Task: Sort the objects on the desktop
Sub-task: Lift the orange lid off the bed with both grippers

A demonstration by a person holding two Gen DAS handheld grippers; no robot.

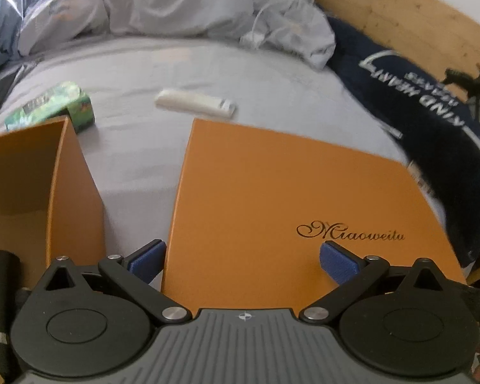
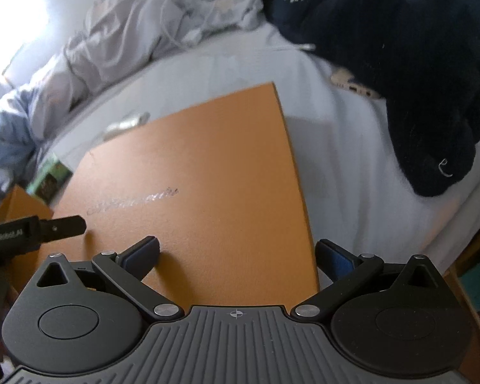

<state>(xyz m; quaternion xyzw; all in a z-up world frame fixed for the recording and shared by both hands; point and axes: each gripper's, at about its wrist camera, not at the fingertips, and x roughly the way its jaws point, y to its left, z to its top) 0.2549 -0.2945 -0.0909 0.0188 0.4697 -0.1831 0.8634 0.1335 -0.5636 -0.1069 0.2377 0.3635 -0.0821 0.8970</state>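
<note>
An orange box lid (image 1: pixel 272 198) with script lettering lies flat on the grey bed sheet; it also shows in the right wrist view (image 2: pixel 208 176). My left gripper (image 1: pixel 243 256) is open and empty, its blue pads straddling the lid's near left part. My right gripper (image 2: pixel 236 252) is open and empty over the lid's near right edge. An open orange box (image 1: pixel 57 192) stands to the left. A green tissue pack (image 1: pixel 54 105) and a white tube (image 1: pixel 195 102) lie on the sheet beyond.
A crumpled grey duvet (image 1: pixel 176 3) fills the back. A dark navy garment (image 2: pixel 400 64) lies to the right, partly over a phone (image 2: pixel 352 86). A wooden bed frame (image 1: pixel 400 16) runs behind it. The left gripper's side (image 2: pixel 32 230) shows at left.
</note>
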